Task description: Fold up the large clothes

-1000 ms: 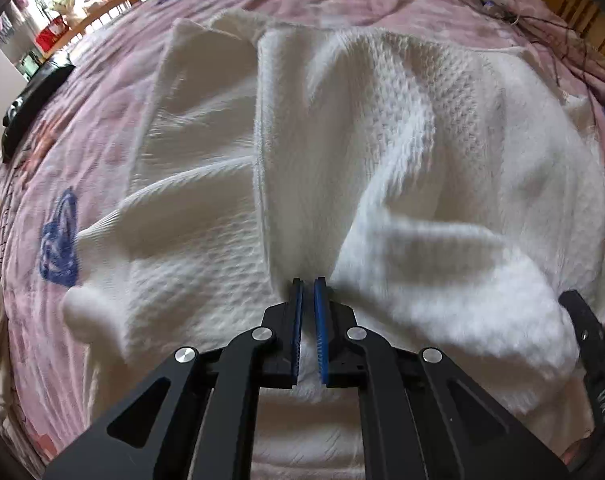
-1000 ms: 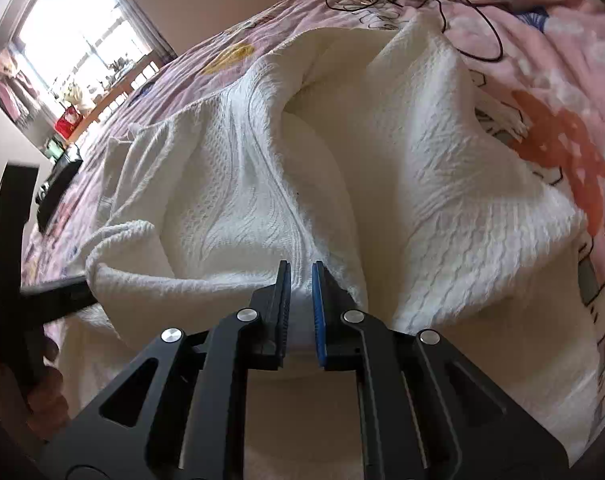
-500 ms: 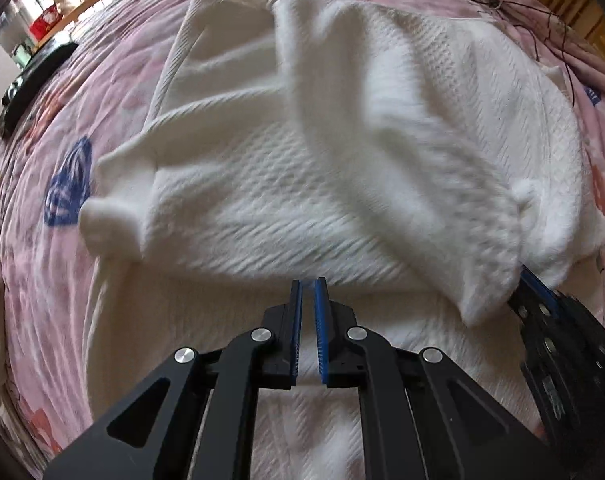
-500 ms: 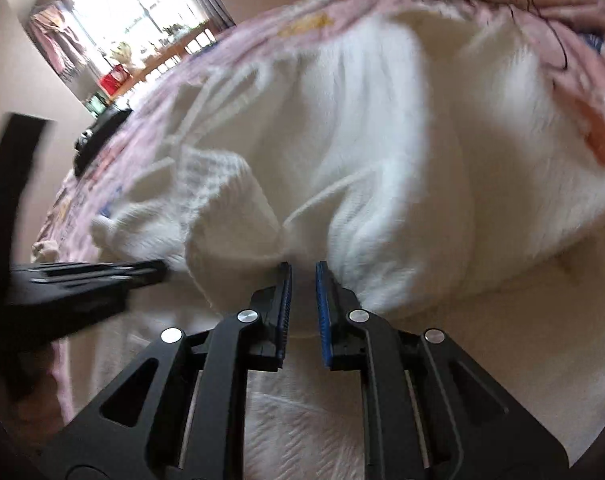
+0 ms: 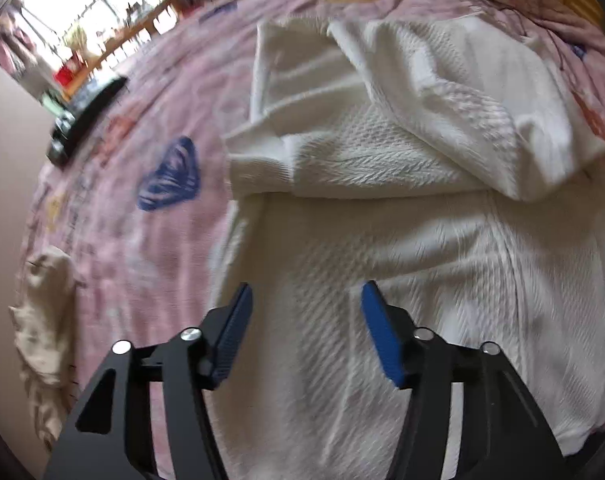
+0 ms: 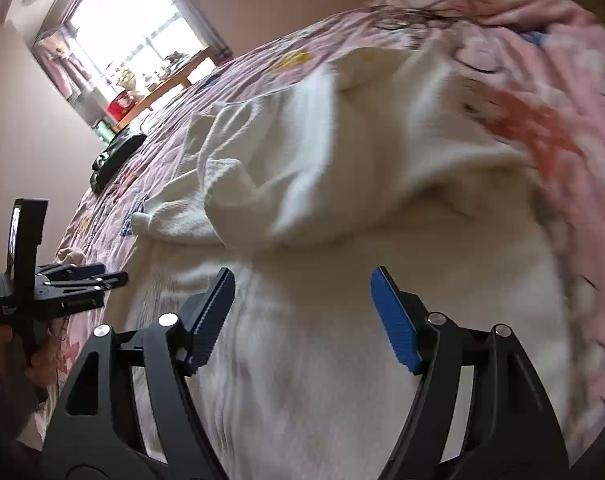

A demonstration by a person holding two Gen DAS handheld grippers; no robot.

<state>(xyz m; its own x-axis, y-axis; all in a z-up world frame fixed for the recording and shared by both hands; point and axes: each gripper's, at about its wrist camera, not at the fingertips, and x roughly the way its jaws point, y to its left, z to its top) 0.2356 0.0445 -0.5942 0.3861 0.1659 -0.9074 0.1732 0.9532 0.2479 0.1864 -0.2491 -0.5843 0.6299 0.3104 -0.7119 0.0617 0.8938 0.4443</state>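
One fold laid, more to go.

My left gripper [image 5: 306,332] and right gripper [image 6: 302,316] both hang with jaws wide, holding nothing, just above the white knit sweater [image 5: 382,264] spread on the pink bedspread [image 5: 142,152]. Its far part lies doubled over the middle in a rumpled flap [image 5: 442,128]; I judge smoothing and further folds remain.

Left tongs [image 5: 306,300] and right tongs [image 6: 302,284] gape wide (both hold nothing).
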